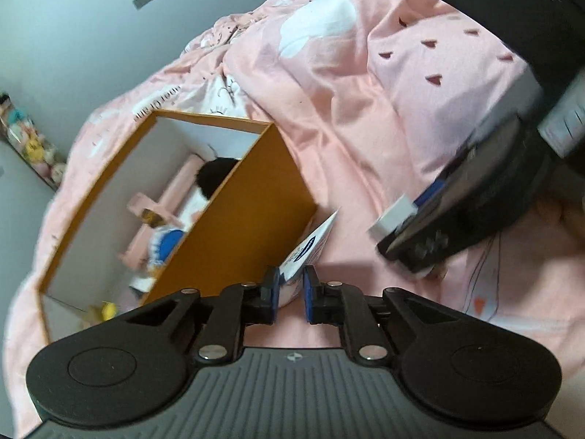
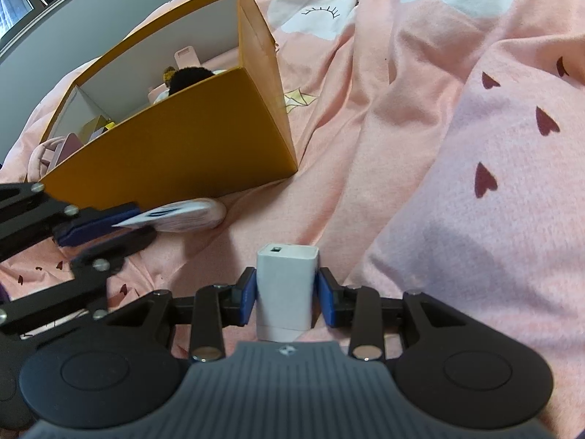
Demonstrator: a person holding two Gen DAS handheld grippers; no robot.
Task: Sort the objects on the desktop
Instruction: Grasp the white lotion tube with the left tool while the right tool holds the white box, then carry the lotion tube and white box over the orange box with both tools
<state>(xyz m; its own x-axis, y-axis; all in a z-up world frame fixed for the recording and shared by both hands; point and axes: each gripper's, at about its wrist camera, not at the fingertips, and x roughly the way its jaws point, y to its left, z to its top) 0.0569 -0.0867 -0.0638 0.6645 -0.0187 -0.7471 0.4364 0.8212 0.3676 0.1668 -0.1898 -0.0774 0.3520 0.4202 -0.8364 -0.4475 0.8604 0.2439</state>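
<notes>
White plastic sits between my right gripper (image 2: 286,294): a charger (image 2: 285,289), upright in the jaws, both blue pads pressed to its sides, its port facing away from me. In the left wrist view the same charger (image 1: 393,216) pokes out of the right gripper (image 1: 409,234) at the right, just above the bedspread.

My left gripper (image 1: 291,294) has its jaws nearly together, pinching a thin white-and-blue packet (image 1: 310,247) by its near edge; the packet stands up on edge from the pads and leans toward the box wall. From the right wrist the left gripper (image 2: 109,226) comes in at the left edge, and the packet (image 2: 182,216) lies flat across its pads, close by the near wall of the box, though I cannot tell whether it touches the wall.

Left and farther off stands the orange box (image 2: 190,139), open-topped with white inner walls. Inside it I see a pink tray-like piece (image 1: 161,205), a black fuzzy thing (image 1: 215,172), something blue (image 1: 172,237) and a yellow bit (image 1: 108,309) in the near corner.

Everything rests on a bed under a rumpled pink bedspread (image 2: 402,117) printed with white clouds and small dark hearts.
</notes>
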